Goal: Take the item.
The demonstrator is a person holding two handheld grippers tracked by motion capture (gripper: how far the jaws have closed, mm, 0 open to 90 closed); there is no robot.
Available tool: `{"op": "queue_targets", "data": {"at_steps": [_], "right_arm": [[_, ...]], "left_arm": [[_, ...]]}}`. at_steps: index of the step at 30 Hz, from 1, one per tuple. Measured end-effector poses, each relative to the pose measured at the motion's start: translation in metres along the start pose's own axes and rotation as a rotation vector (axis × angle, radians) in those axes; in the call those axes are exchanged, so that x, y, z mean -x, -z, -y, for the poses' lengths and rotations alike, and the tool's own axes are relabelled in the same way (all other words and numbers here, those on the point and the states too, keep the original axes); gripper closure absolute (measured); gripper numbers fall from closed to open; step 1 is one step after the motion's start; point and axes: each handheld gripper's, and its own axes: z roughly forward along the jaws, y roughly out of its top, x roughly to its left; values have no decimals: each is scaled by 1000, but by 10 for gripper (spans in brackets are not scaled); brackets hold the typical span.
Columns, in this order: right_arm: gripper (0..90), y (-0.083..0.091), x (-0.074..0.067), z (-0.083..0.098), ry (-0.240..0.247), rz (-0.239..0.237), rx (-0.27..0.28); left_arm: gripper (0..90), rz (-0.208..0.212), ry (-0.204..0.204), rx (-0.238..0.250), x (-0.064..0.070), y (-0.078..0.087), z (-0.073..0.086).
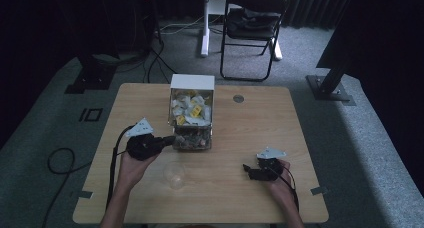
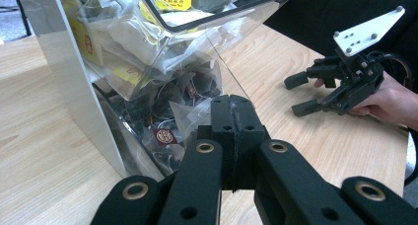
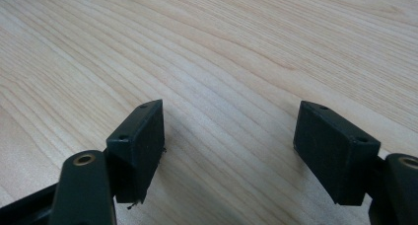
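A white and clear dispenser box (image 1: 192,83) stands at the middle of the wooden table (image 1: 250,123), stuffed with tea bags (image 1: 191,109). My left gripper (image 1: 171,138) points right at the box's lower opening. In the left gripper view, this gripper (image 2: 231,104) has its jaws pressed together right in front of a clear pyramid tea bag with a red tag (image 2: 166,135), and nothing shows between them. My right gripper (image 1: 247,170) rests low at the right front, open, over bare wood (image 3: 229,131). The left gripper view shows it (image 2: 296,94) in a hand. A clear plastic cup (image 1: 174,174) stands near the front.
A round grommet (image 1: 238,98) sits in the table's far right part. Beyond the table stand a black folding chair (image 1: 252,28) and a white desk leg (image 1: 205,23). Cables (image 1: 60,163) lie on the grey floor at the left.
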Motion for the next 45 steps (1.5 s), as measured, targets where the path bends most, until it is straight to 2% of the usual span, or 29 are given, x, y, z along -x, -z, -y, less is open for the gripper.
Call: {"op": "queue_targets", "data": {"at_steps": [14,26,45], "right_arm": [[274,0,0,0,1,0,0],[274,0,0,0,0,0,0],[274,0,0,0,0,0,0]], "left_arm": [[900,-10,-4,23,4,15,4],[900,7,0,36,12,23,8],[900,24,-22,34,27,30,14]]}}
